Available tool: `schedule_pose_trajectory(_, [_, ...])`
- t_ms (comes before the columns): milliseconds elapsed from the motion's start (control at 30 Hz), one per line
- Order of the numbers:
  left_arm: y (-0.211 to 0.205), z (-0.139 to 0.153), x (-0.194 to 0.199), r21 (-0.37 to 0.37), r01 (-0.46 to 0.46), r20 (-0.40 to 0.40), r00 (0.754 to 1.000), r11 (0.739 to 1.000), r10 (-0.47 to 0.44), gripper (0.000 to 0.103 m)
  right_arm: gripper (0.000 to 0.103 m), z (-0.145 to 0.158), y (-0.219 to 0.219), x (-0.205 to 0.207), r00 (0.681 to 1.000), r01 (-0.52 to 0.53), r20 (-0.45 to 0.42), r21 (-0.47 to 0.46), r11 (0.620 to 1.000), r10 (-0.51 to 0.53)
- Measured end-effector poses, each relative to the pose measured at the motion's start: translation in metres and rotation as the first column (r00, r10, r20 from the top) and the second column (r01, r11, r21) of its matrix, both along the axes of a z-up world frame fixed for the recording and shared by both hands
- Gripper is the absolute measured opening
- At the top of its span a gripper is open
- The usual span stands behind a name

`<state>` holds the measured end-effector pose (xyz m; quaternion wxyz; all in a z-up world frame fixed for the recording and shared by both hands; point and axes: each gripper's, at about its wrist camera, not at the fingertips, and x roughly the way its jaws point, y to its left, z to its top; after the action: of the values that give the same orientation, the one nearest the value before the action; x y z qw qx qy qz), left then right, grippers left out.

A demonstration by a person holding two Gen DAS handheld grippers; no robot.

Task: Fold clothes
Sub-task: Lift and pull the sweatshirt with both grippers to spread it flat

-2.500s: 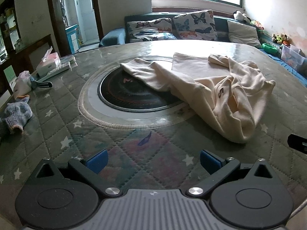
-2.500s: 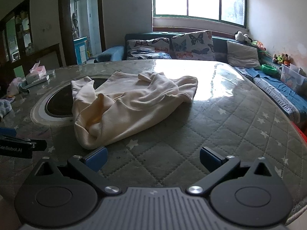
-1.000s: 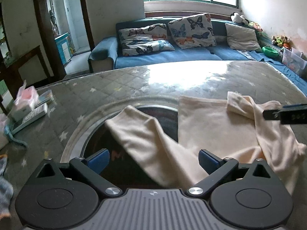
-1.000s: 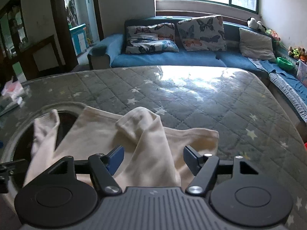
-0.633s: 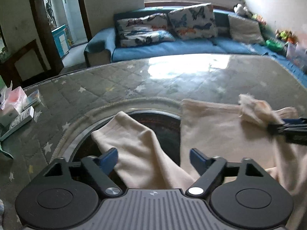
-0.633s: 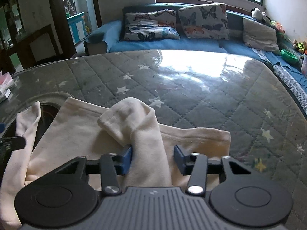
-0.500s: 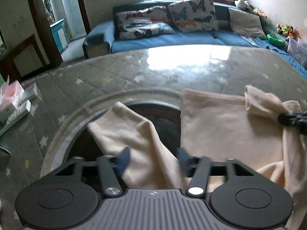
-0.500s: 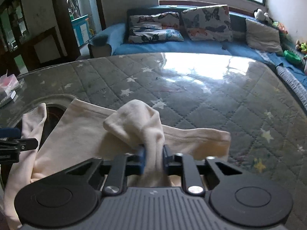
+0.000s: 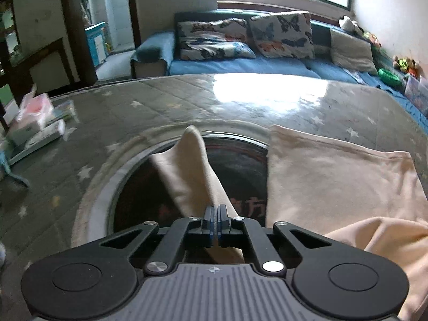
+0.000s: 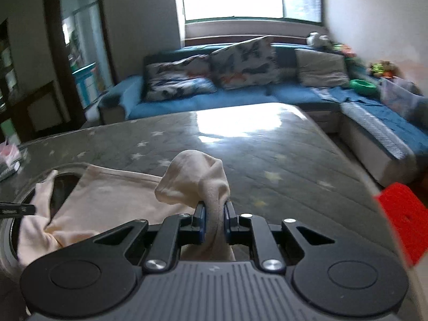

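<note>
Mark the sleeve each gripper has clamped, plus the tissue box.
left sleeve (image 9: 187, 171), left wrist view, mid-length above the dark round inset.
right sleeve (image 10: 198, 179), right wrist view, bunched cuff above the fingers.
tissue box (image 9: 33, 107), left wrist view, pink top.

cream garment (image 9: 334, 171), grey star-quilted table cover (image 9: 160, 107), blue sofa (image 9: 240, 65), butterfly cushions (image 9: 281, 36)

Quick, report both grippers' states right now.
Left gripper: shut on the left sleeve of the cream garment.
Right gripper: shut on the right sleeve.
</note>
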<state>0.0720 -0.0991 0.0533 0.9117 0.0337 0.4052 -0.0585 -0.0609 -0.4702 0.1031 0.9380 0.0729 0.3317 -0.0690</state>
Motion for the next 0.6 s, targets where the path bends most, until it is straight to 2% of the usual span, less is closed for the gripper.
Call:
schedule_pose_trajectory(267, [0.055,0.017,-0.063,-0.025,-0.061,0.030,0.998,0.998,0.062,0.002,0.012,-0.009,-0.035,-0.065,0.991,0.134,-0.013,0.015,0.991,-0.134])
schedule_pose_trajectory(433, [0.082,0.004,-0.102,-0.035,-0.057,-0.013,0.998,0.998,0.057,0.002,0.014,-0.026,-0.047,-0.093,0.982,0.190,-0.032,0.045,0.981,-0.189])
schedule_pose_trajectory(467, [0.084,0.000,-0.107,-0.031,-0.060,-0.027,0.998,0.998,0.059,0.003,0.017,-0.031,-0.049,-0.097,0.978,0.205,-0.050,0.042,0.978,-0.203])
schedule_pose_trajectory(500, [0.087,-0.004,-0.110,-0.027,-0.065,-0.039,0.997,0.998,0.064,0.003,0.026,-0.036,-0.051,-0.100,0.975,0.217,-0.065,0.038,0.975,-0.214])
schedule_pose_trajectory(533, [0.090,-0.006,-0.113,-0.025,-0.069,-0.051,0.996,0.997,0.068,0.003,0.031,-0.039,-0.052,-0.103,0.972,0.228,-0.074,0.037,0.973,-0.224])
schedule_pose_trajectory(600, [0.095,-0.007,-0.116,-0.028,-0.070,-0.067,0.995,0.997,0.068,0.007,0.035,-0.040,-0.056,-0.110,0.966,0.249,-0.080,0.026,0.968,-0.246])
